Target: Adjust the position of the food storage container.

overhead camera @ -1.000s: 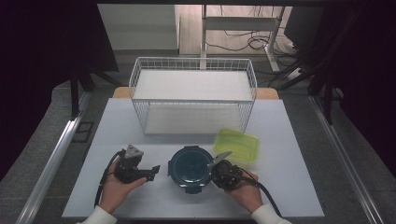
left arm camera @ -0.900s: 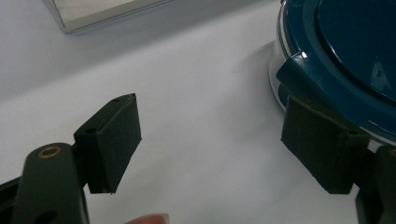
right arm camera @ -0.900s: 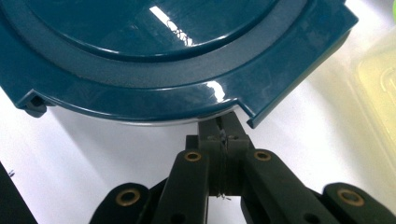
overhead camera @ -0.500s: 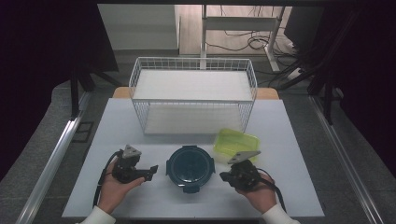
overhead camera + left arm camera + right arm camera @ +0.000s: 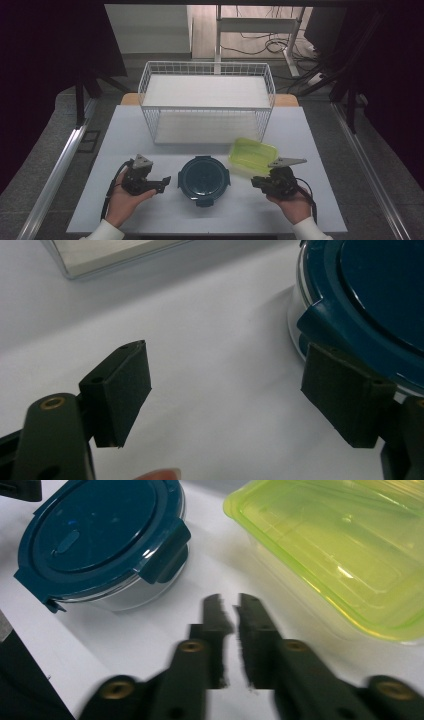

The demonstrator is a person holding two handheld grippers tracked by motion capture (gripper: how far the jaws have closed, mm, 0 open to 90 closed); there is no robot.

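A round container with a dark blue clip lid (image 5: 203, 178) (image 5: 100, 535) sits at the front middle of the white table (image 5: 150, 145). My left gripper (image 5: 165, 181) (image 5: 225, 385) rests open just left of it, one pad close to a lid clip (image 5: 320, 325), nothing between the jaws. A lime-green rectangular container (image 5: 252, 155) (image 5: 340, 550) lies to the right. My right gripper (image 5: 255, 181) (image 5: 235, 605) is in front of the green container, apart from both. Its jaws have just been opening and show a narrow gap with nothing in it.
A white wire basket (image 5: 207, 107) stands at the back middle of the table, its base also in the left gripper view (image 5: 115, 252). Table edges run close behind both hands. Dark floor and cables lie beyond the table.
My right gripper has drawn away from the blue container's right side toward the right, ending in front of the green container, and its jaws have parted slightly. The left gripper has stayed put.
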